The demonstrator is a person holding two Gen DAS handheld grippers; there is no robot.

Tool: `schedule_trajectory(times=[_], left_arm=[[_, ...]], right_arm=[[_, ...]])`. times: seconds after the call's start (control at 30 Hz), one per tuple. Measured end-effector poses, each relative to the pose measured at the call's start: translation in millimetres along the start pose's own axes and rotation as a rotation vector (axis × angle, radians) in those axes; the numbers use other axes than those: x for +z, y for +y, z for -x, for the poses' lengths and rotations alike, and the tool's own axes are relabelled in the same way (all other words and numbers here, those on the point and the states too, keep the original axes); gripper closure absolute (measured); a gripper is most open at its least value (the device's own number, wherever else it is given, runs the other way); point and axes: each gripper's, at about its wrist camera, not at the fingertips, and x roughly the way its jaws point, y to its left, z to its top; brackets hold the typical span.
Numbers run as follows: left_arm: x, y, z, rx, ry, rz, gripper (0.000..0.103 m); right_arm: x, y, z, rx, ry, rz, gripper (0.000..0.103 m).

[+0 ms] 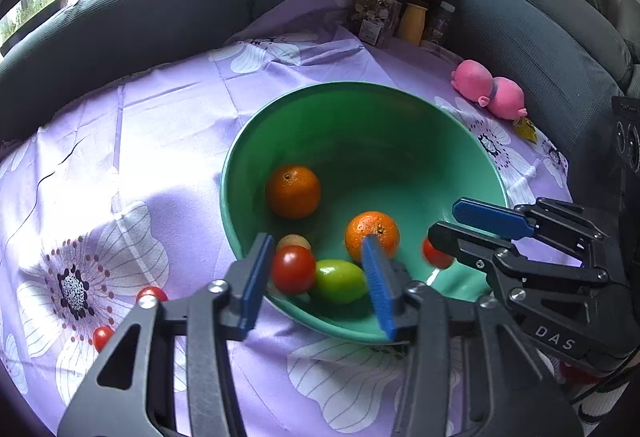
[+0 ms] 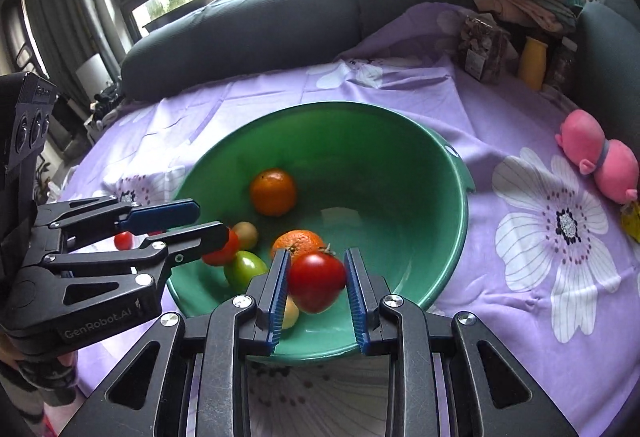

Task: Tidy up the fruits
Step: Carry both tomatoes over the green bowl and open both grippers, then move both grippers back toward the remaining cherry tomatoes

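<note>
Left wrist view: my left tongs (image 1: pixel 316 275) hang over the near rim of the green bowl (image 1: pixel 360 93), jaws wide apart and empty. A red tomato (image 1: pixel 293 269) shows between the pads but lies in the bowl bottom; neither pad seems to touch it. Beside it sit a green tomato (image 1: pixel 340 281), two oranges (image 1: pixel 293 191) (image 1: pixel 372 235) and a small tan fruit (image 1: pixel 293 241). Two cherry tomatoes (image 1: pixel 152 293) (image 1: pixel 103 337) are still out on the tabletop (image 1: pixel 168 141), left of the bowl. The right tongs (image 1: pixel 444 233) reach in over the right rim with something red at their tip.

I'd keep the left tongs up and away from the rim so they don't nudge the bowl, and send them to the loose cherry tomatoes.

Right wrist view: the right tongs (image 2: pixel 318 287) have a big red tomato (image 2: pixel 317 281) between the pads, over the near inside of the bowl (image 2: pixel 460 173). The left pad looks to be on it; a sliver of gap shows at the right pad and the fruit is slightly blurred, so I judge it is being let go or barely held. The left tongs (image 2: pixel 200 221) come in from the left.

To finish well, I'd lower it close to the bottom before opening fully. I'd aim at the bare green beside the nearer orange (image 2: pixel 298 241), since dropped fruit could bruise or roll. Then I'd lift straight up.
</note>
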Motion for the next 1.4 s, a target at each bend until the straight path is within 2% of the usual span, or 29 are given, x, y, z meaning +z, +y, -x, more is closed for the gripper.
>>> schedule_trajectory(times=[0.13,0.27,0.6,0.77,1.0,1.17,1.27,1.4], left_arm=[[-1.0,2.4,15.6,0.005,-0.041,0.019,0.039],[-6.5,6.3,30.9,0.03,-0.07,0.027,0.039],[-20.1,10.8,63.4,0.072,-0.116,0.038,0.027],[-28.6,11.6,77.8,0.106,-0.132,0.041,0.022],[-49.9,21.1,94.3,0.174,-0.144,0.064,0.016],[-63.7,29.9,105.8,0.197,-0.147,0.101,0.012],[-70.7,33.8,112.3,0.207,-0.148,0.119,0.01],[-80.6,39.8,121.5,0.219,-0.155,0.145,0.005]], right_arm=[[-0.7,1.0,4.5,0.004,-0.009,0.004,0.075],[-0.1,4.9,11.0,0.006,-0.021,0.009,0.075],[0.6,24.1,32.0,0.029,-0.056,0.034,0.074],[-2.7,32.0,43.5,0.041,-0.069,0.04,0.067],[-8.1,48.1,54.1,0.059,-0.07,0.069,0.066],[-13.6,64.6,57.1,0.082,-0.064,0.099,0.064],[-17.2,75.3,58.3,0.097,-0.057,0.116,0.058],[-20.0,87.8,60.7,0.114,-0.055,0.139,0.058]])
